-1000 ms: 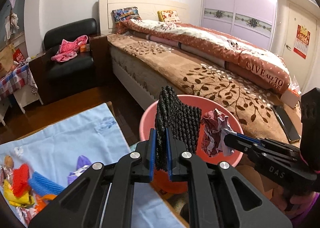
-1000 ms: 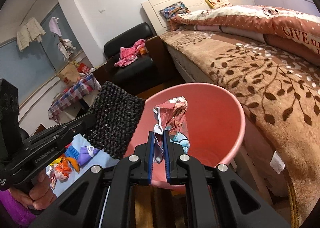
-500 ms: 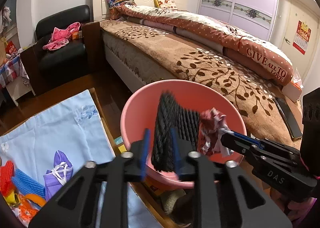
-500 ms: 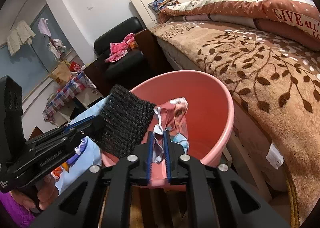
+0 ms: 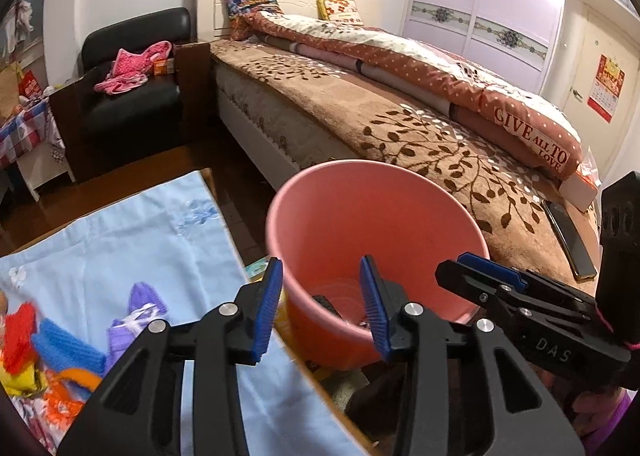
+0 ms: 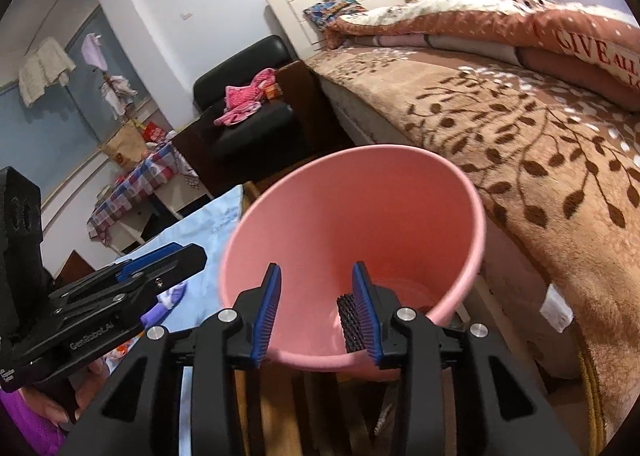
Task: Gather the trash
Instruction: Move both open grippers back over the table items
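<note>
The left tongs (image 5: 322,306) stood wide over the near rim of the pink bucket (image 5: 400,192), and nothing was between their blue pads (image 5: 266,314). Their jaws had just been opening. The right tongs (image 6: 316,310) were open too, with nothing held, and their jaws had also just been opening. They hung over the near rim of the same bucket.

The black mesh piece (image 6: 349,322) lay down inside the bucket, just past the right tongs' right pad. In the left view only a dark bit of it (image 5: 325,303) showed at the bottom, between the pads. The crumpled wrapper was hard to see down there.

To the left of the left tongs lay a light blue cloth (image 5: 120,240) with colorful scraps (image 5: 44,352) on it. Beyond the bucket was the bed (image 5: 400,124).
</note>
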`<state>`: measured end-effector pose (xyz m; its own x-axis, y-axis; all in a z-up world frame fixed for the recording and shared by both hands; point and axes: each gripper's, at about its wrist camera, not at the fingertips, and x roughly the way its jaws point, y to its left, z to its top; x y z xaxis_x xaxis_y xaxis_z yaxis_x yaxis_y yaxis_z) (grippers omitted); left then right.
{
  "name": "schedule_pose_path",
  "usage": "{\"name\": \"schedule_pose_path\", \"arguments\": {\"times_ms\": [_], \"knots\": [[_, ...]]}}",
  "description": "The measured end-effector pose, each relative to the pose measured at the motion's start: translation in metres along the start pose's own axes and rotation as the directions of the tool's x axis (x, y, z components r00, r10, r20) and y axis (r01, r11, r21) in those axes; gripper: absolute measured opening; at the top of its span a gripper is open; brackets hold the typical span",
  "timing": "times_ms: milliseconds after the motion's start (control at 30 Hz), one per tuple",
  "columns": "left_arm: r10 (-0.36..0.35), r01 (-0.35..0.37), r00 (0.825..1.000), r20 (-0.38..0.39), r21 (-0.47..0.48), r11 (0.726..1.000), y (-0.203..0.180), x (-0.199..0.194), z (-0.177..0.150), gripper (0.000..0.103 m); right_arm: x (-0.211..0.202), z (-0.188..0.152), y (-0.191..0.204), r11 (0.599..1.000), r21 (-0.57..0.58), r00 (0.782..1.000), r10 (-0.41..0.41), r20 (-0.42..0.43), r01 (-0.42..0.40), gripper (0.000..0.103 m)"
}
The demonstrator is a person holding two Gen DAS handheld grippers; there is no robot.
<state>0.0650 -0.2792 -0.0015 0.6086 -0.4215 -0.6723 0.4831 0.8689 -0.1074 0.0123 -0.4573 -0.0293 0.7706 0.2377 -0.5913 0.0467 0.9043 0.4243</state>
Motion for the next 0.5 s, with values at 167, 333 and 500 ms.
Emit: {"name": "schedule_pose_path", "arguments": {"times_ms": [167,333,500], "knots": [[0.025,-0.025,1.0,0.018,-0.032,0.999,0.019,-0.023,-0.009,0.04,0.0,-0.008,0.029,0.998,-0.042,0.999,0.047,-0.013,-0.048,0.041],[0.066,-0.063,0.997,0.035,-0.076,0.995,0.043,-0.048,-0.019,0.04,0.004,-0.017,0.062,0.991,-0.099,0.995,0.089,-0.04,-0.092,0.042],[0.121,-0.115,0.991,0.049,-0.12,0.986,0.074,-0.073,-0.034,0.04,0.009,-0.025,0.089,0.981,-0.153,0.991,0.112,-0.072,-0.122,0.042]]}}
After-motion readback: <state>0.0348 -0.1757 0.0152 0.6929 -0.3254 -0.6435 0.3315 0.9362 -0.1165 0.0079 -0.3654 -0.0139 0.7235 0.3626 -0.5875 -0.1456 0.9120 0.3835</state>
